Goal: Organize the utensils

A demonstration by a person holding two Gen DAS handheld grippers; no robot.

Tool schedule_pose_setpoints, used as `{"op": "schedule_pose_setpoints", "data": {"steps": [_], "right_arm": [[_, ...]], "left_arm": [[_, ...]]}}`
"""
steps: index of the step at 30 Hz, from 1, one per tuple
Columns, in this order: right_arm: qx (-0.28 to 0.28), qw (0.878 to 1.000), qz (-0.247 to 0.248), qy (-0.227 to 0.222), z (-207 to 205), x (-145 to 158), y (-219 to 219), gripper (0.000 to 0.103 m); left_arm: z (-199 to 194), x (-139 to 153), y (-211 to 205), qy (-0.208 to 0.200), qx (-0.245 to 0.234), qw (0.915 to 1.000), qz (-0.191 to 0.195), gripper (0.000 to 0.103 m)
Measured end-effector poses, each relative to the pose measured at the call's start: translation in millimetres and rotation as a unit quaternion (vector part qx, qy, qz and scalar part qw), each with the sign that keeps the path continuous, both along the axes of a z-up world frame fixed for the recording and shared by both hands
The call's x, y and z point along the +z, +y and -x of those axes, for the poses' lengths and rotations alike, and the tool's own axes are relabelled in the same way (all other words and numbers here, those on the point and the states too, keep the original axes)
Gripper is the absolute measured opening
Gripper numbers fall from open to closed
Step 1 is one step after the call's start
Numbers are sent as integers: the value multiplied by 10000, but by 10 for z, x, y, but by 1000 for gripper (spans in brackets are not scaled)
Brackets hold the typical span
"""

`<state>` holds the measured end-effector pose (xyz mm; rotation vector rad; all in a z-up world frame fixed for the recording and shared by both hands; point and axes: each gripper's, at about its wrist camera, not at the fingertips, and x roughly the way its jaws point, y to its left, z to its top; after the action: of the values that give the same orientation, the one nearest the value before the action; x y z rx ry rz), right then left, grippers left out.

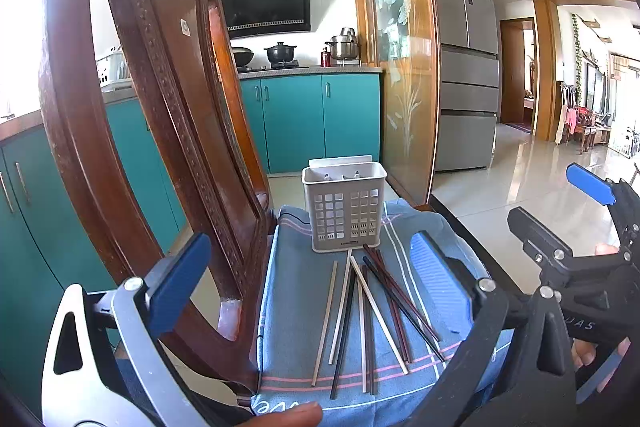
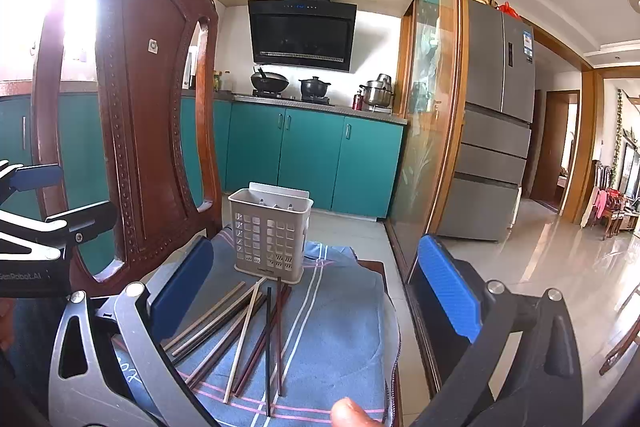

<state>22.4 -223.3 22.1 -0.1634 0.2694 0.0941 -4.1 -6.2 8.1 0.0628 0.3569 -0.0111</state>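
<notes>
Several chopsticks [image 1: 372, 311], in beige, white, black and dark red, lie fanned out on a blue cloth [image 1: 296, 291] over a chair seat. A grey perforated utensil holder [image 1: 344, 209] stands upright and empty at the far end of the cloth. My left gripper [image 1: 310, 281] is open and empty, held above the chopsticks' near ends. In the right wrist view, the chopsticks [image 2: 256, 331] and the holder [image 2: 270, 231] lie ahead, and my right gripper [image 2: 316, 291] is open and empty above the cloth [image 2: 340, 315]. The right gripper also shows at the right edge of the left wrist view [image 1: 560, 211].
The carved wooden chair back [image 1: 160, 131] rises close on the left. A glass sliding door with a wooden frame [image 1: 404, 67] stands behind the chair on the right. Teal kitchen cabinets [image 1: 304, 119], a stove with pots and a grey fridge [image 1: 468, 67] are beyond. The tiled floor lies to the right.
</notes>
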Motion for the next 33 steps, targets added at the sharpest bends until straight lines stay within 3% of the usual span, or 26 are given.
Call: {"op": "schedule_pose_setpoints", "data": {"steps": [33], "right_arm": [[14,10000,0,-30,14,-6,-4,100]], "left_arm": [[-21,-35,64,18,-2,10000,-9,99]]}}
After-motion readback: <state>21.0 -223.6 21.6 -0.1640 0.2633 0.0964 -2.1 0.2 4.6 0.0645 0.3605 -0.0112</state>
